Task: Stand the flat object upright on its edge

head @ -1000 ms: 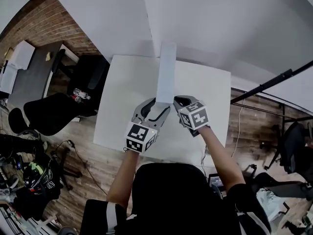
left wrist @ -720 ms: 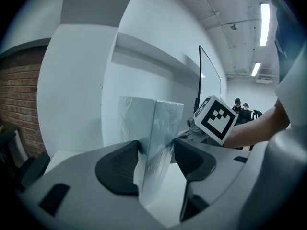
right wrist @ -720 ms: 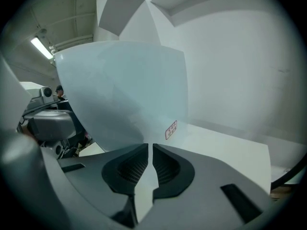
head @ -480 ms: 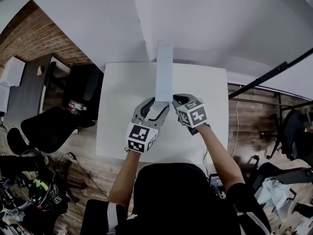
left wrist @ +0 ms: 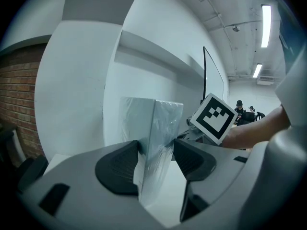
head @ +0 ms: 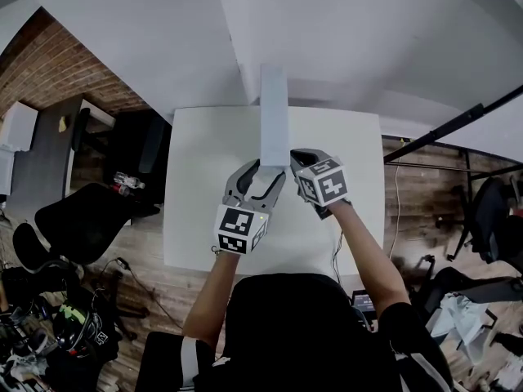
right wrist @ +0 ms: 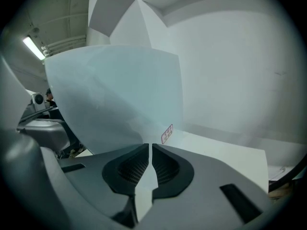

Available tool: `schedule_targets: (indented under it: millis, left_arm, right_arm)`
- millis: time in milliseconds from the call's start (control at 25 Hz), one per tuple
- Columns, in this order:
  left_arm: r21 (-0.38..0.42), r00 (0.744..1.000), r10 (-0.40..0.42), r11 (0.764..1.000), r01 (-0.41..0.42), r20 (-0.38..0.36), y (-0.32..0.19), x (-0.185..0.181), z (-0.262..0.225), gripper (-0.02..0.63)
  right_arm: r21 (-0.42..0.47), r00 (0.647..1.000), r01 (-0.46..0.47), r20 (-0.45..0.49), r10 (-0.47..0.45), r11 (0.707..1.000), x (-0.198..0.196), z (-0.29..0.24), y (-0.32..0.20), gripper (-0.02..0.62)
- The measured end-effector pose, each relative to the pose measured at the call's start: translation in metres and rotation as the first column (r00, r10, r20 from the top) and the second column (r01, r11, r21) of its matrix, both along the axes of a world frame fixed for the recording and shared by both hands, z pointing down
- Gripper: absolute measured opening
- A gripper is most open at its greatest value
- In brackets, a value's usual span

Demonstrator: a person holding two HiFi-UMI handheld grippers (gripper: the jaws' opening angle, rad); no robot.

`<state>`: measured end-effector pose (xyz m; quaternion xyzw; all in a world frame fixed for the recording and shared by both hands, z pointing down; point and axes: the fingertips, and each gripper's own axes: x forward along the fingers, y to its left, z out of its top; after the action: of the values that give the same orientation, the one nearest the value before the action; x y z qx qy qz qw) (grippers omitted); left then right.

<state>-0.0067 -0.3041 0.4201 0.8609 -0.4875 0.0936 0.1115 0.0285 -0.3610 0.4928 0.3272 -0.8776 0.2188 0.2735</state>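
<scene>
Office, swivel chairs [head: 80, 219], brick wall [head: 51, 60]

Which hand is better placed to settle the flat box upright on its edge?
Left: the left tongs clamp the box across its thickness, already upright. The right tongs are shut and empty beside its broad face, able only to brace it.
</scene>
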Motion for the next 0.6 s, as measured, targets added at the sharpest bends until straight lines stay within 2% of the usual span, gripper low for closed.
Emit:
schedule_targets:
  millis: [600]
  left_arm:
    - [0.011,1.0,0.007,1.0,-0.007,0.001,-0.028,-0.002,-0.002,0.247]
  right_arm:
    - [0.001,1.0,-0.02,0.007,0.02,1.0,-0.001,-0.002,-0.026,0.052]
